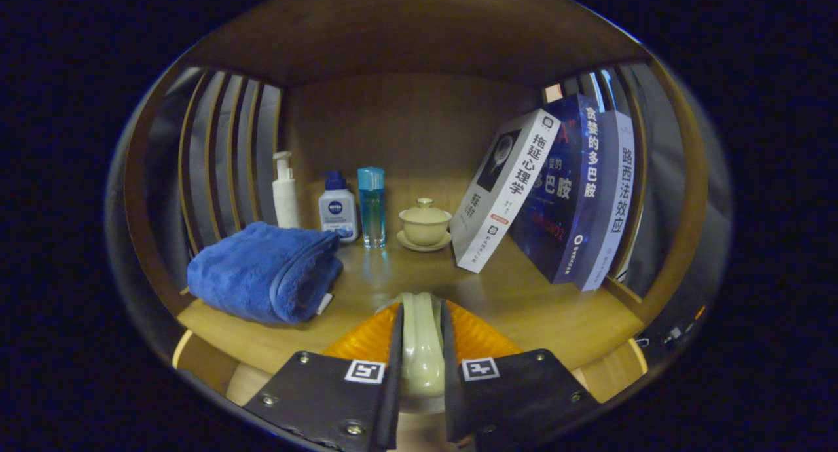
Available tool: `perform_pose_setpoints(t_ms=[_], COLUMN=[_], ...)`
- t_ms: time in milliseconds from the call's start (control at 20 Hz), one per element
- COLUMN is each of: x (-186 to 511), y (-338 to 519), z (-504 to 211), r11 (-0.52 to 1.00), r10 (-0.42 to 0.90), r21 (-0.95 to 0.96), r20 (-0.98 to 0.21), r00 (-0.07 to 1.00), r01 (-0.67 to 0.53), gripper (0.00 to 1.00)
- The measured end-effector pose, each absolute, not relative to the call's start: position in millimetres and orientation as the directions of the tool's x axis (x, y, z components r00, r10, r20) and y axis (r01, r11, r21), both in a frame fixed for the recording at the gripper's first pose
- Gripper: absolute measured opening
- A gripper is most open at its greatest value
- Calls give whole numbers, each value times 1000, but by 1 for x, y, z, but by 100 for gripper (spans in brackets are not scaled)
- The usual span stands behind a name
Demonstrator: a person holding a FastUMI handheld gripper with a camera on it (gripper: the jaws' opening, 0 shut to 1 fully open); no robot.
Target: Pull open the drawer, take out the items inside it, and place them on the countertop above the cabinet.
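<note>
Jaws clamp ceramic piece (421, 347); three books (563, 196), three bottles (337, 206).

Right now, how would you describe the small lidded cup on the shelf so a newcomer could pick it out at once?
On the wooden shelf, look beyond the fingers, which are shut on a pale green ceramic piece. Between the clear blue bottle and the leaning white book stands the small cream lidded cup on its saucer. It is the only squat, round ceramic there.
</note>
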State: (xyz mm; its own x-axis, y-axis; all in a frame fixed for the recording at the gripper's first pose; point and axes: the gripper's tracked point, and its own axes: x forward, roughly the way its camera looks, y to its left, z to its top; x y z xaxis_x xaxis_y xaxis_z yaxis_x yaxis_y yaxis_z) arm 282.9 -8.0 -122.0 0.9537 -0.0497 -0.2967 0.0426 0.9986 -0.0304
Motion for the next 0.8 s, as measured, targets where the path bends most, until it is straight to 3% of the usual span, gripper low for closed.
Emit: perform_pose_setpoints(t_ms=[650, 750, 800], x=[354, 353, 350], y=[-29, -32, -33], z=[-120, -119, -116], r11=[985, 984, 983], r10=[-170, -175, -175], r21=[-26, -11, -3], r20=[-271, -284, -287], r00=[947, 943, 942], r01=[170, 179, 182], gripper=[28, 34, 51])
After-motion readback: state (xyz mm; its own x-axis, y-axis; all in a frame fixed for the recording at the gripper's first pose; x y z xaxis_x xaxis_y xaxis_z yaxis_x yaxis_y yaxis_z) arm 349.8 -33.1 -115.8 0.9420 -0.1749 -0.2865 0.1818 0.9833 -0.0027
